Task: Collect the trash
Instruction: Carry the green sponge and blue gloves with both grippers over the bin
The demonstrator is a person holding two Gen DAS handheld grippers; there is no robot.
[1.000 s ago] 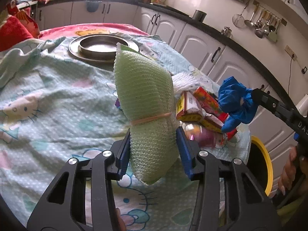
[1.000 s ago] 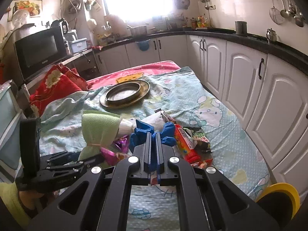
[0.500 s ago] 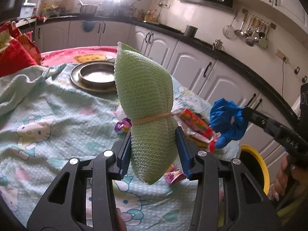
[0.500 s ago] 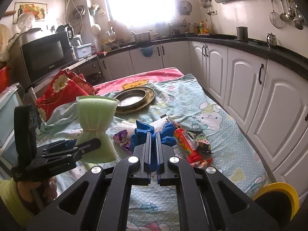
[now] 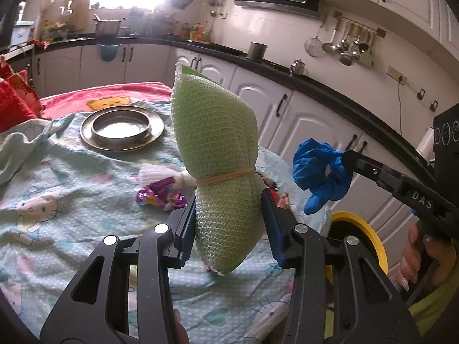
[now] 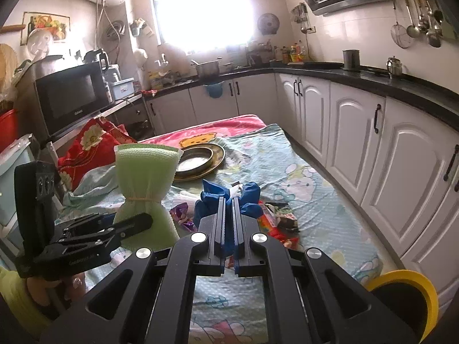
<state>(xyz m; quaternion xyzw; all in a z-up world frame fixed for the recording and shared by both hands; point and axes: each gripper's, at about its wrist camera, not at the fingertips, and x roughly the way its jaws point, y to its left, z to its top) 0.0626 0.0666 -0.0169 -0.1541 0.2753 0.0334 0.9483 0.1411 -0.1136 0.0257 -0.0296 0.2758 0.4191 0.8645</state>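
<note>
A table draped in a pale blue-green cartoon-print cloth (image 5: pixel 66 177) fills the middle of the kitchen, with white cabinets (image 6: pixel 355 132) under a black countertop running along its far side and a black microwave (image 6: pixel 68 97) on the counter at the left of the right wrist view. Toward the far end of the cloth sits a round metal plate (image 5: pixel 122 129) with a shallow metal bowl resting in it. Off the near corner of the table, lower down, the yellow rim of a bin (image 5: pixel 361 235) shows. The left gripper (image 5: pixel 228 220) is partly open, its blue pads pressed against the lower half of a green mesh sponge (image 5: pixel 215 137) cinched at the waist by a rubber band; the sponge stands upright in the grip, lifted clear of the cloth. The right gripper (image 6: pixel 228 200) is clamped fully together on a crumpled blue glove (image 5: pixel 321 172), which bunches out on both sides of its fingertips and hangs in the air above the table's edge, close to the bin's side. On the cloth below and between the two grippers lies the remaining litter: a red and orange snack packet (image 6: pixel 268 218) with other wrappers beside it, a crumpled white tissue (image 5: pixel 155 173), and touching it a small shiny purple candy wrapper (image 5: pixel 160 196).
</note>
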